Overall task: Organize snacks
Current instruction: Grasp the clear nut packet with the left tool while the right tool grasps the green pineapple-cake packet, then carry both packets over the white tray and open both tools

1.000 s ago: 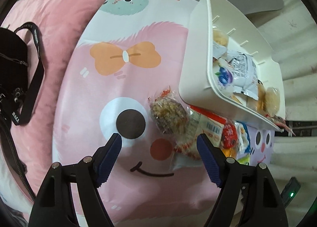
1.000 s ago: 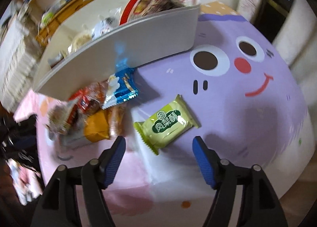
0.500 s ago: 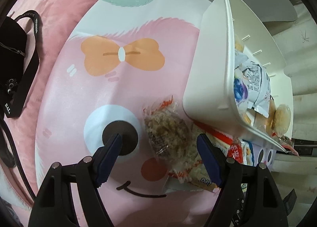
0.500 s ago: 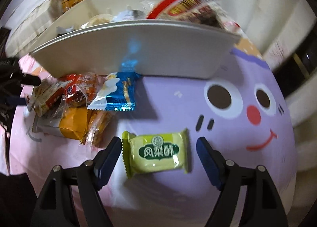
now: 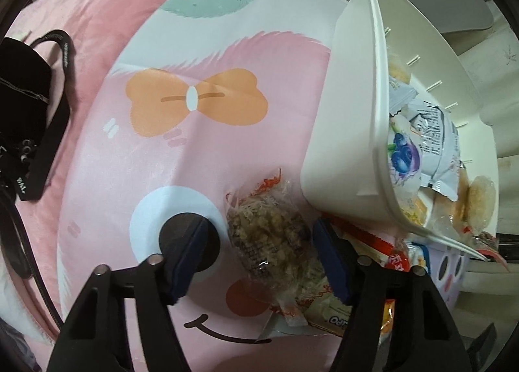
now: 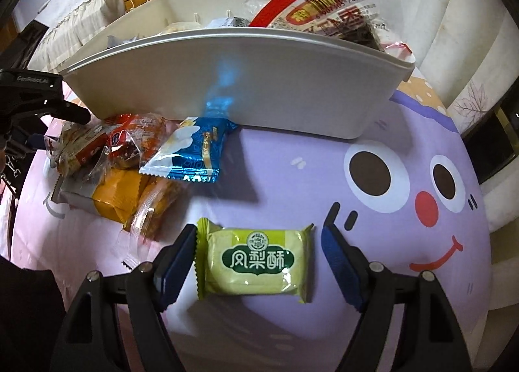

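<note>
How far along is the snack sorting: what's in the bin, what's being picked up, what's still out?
Done: several packets already lie in the white bin. In hand: the left gripper, jaws just closing, straddles the clear-wrapped snack; the right gripper brackets the green packet, not gripped. Left: the blue packet and the pile beside it.

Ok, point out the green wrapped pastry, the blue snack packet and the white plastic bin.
Green wrapped pastry (image 6: 256,263), right wrist view, label centre.
Blue snack packet (image 6: 194,151), right wrist view, packet middle.
White plastic bin (image 6: 233,80), right wrist view, front wall.
</note>
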Demonstrator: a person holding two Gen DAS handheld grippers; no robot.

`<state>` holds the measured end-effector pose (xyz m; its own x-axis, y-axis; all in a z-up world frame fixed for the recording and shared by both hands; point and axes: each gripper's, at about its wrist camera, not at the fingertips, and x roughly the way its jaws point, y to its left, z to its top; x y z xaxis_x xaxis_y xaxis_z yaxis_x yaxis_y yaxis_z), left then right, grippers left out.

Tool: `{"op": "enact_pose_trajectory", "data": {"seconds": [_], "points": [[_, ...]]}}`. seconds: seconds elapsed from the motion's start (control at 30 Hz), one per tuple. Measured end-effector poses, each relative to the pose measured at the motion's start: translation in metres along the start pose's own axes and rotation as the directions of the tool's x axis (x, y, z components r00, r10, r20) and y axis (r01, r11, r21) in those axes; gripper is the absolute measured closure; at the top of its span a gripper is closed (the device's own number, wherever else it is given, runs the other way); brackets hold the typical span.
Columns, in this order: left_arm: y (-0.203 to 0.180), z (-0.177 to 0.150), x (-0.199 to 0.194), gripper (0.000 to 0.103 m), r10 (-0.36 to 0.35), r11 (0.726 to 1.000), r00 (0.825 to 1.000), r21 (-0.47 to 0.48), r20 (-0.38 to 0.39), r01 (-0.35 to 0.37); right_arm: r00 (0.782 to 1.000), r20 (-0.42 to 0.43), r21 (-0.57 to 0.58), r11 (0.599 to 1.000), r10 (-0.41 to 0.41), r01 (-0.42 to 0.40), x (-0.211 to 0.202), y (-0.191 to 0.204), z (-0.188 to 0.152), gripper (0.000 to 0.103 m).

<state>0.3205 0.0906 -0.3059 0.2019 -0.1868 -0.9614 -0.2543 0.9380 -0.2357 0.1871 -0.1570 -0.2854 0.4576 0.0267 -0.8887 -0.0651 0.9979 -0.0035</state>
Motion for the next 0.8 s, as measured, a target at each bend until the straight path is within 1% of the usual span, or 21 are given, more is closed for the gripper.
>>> {"op": "enact_pose_trajectory", "data": {"seconds": [0.03,0.07,0.1,0.17,0.37,0.53,0.63,0.8], "points": [[-0.002,0.001,0.0,0.05,0.003,1.0,1.0,0.0,0.003,-0.003,1.0,0.0,0.002,1.0,-0.001,0.001,-0.001,-0.002,-0.001,0.033],[-0.003,0.0,-0.001,0.052,0.008,1.0,1.0,-0.001,0.003,-0.008,1.0,-0.002,0.005,1.0,-0.002,0.002,-0.002,-0.004,-0.002,0.036],[-0.004,0.0,-0.002,0.056,0.01,1.0,1.0,-0.001,0.0,-0.01,1.0,-0.004,0.008,1.0,-0.001,0.001,0.001,-0.004,-0.002,0.037],[-0.005,-0.003,-0.003,0.059,0.01,1.0,1.0,0.002,-0.005,-0.01,1.0,-0.01,0.012,1.0,0.005,-0.004,0.0,-0.005,-0.004,0.04],[0.0,-0.016,-0.021,0.063,-0.033,0.999,0.999,0.001,0.002,0.033,0.999,-0.042,0.052,0.999,0.007,-0.005,-0.009,-0.008,-0.01,0.046],[0.003,-0.029,-0.041,0.067,-0.076,0.996,0.997,0.039,0.021,0.075,0.998,-0.062,0.1,0.995,0.009,-0.003,-0.019,-0.009,-0.021,0.049],[0.006,-0.038,-0.054,0.067,-0.095,0.994,0.995,0.063,0.034,0.093,0.998,-0.06,0.112,0.994,0.001,0.006,-0.031,-0.002,-0.035,0.05],[0.019,-0.052,-0.077,0.067,-0.126,0.987,0.99,0.107,0.064,0.118,0.999,-0.032,0.165,0.986,0.001,0.005,-0.055,0.004,-0.054,0.051]]}}
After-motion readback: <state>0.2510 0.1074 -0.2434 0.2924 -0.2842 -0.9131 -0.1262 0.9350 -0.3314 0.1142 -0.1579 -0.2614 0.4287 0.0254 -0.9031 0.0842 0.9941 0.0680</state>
